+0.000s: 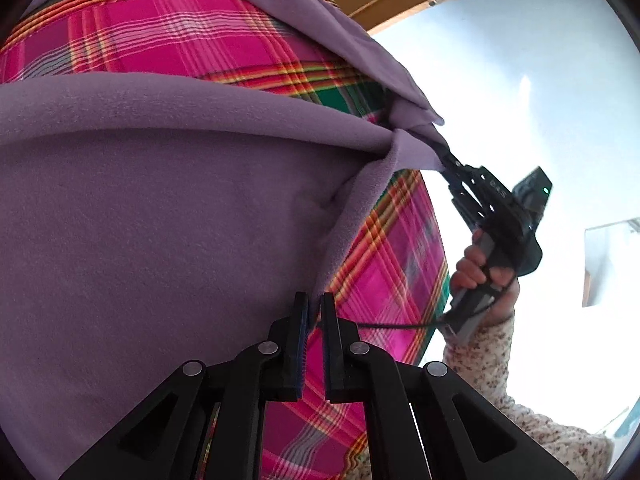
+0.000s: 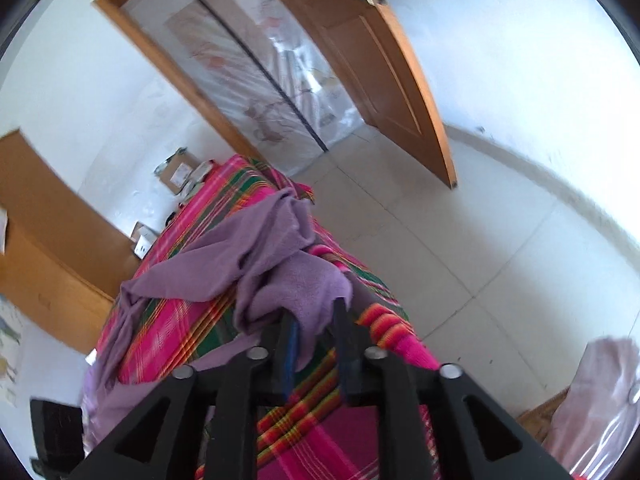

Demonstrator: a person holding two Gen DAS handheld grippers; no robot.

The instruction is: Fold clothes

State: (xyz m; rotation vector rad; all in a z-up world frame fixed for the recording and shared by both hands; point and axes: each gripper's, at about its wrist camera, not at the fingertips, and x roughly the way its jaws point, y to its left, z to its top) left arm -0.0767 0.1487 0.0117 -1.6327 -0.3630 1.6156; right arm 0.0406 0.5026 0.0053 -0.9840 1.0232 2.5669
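A lilac fleece garment [image 1: 160, 200] lies spread over a bed with a pink plaid sheet [image 1: 160, 32]. My left gripper [image 1: 315, 308] is shut on the garment's near edge. Across the bed a hand [image 1: 476, 268] holds my right gripper [image 1: 444, 158], its tips buried in a bunched corner of the cloth. In the right wrist view the garment [image 2: 248, 248] is crumpled on the plaid sheet [image 2: 168, 320]. There my right gripper [image 2: 314, 314] stands with its jaws apart. A flap of fleece hangs loosely between its fingers and does not fill the gap.
The bed's edge drops to a tiled floor [image 2: 460, 260] on the right. A wooden door [image 2: 372, 60] stands ajar beyond it. Cardboard boxes [image 2: 180, 172] and a wooden board [image 2: 40, 220] lie past the bed's far side. A pale plastic bag [image 2: 600, 400] sits low right.
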